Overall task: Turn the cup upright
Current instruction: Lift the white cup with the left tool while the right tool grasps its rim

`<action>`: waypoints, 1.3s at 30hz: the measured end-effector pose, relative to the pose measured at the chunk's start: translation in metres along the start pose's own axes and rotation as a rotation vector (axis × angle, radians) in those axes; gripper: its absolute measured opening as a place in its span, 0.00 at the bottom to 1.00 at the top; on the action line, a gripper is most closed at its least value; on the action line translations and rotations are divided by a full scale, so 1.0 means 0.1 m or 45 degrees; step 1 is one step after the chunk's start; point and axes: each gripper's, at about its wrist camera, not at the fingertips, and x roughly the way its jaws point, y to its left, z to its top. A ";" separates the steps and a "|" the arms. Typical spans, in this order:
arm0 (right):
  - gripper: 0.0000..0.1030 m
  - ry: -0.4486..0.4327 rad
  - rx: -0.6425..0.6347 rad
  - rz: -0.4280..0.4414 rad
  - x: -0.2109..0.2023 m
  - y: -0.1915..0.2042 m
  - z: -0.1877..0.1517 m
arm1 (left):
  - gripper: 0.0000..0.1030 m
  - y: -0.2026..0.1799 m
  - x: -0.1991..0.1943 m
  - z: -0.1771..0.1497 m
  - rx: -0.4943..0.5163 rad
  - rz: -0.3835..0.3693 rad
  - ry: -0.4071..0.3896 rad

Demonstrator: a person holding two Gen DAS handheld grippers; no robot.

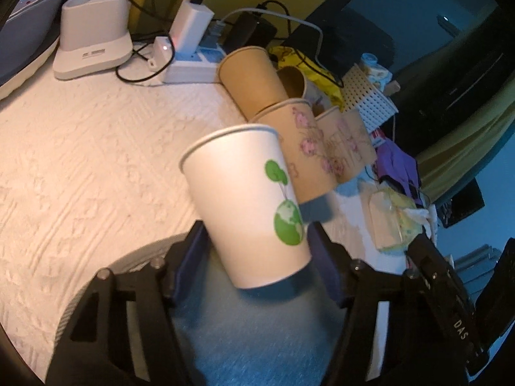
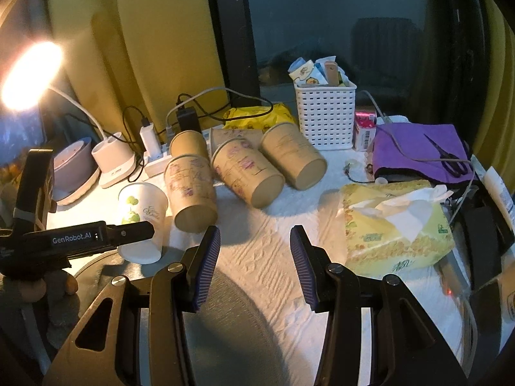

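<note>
A white paper cup (image 1: 248,206) with a green globe print sits between the fingers of my left gripper (image 1: 256,234), rim up and slightly tilted. The jaws are closed on its lower half. In the right wrist view the same cup (image 2: 143,212) stands at the left with the left gripper's finger (image 2: 128,231) across it, its base at the white table. My right gripper (image 2: 255,244) is open and empty, low over the table in front of the cups. Several brown paper cups (image 2: 248,173) lie on their sides behind; they also show in the left wrist view (image 1: 309,148).
A yellow tissue box (image 2: 396,225) stands at the right. A white perforated basket (image 2: 325,112), a purple cloth with scissors (image 2: 418,151), a power strip with chargers (image 1: 190,64), a white lamp base (image 1: 93,38) and a lit lamp (image 2: 30,74) crowd the back.
</note>
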 end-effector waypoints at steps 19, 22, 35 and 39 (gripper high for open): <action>0.46 -0.021 -0.001 -0.007 -0.67 0.57 -0.34 | 0.64 -0.21 -1.15 -0.82 0.569 -0.026 -0.273; 0.46 -0.025 -0.007 -0.013 -0.81 0.66 -0.40 | 0.64 -0.25 -1.29 -1.00 0.649 -0.029 -0.313; 0.66 -0.111 0.000 -0.030 -1.49 1.02 -0.73 | 0.64 -0.30 -1.62 -1.63 0.854 -0.086 -0.364; 0.66 -0.140 0.001 0.021 -1.66 1.14 -0.81 | 0.64 -0.29 -1.68 -1.80 0.915 -0.100 -0.375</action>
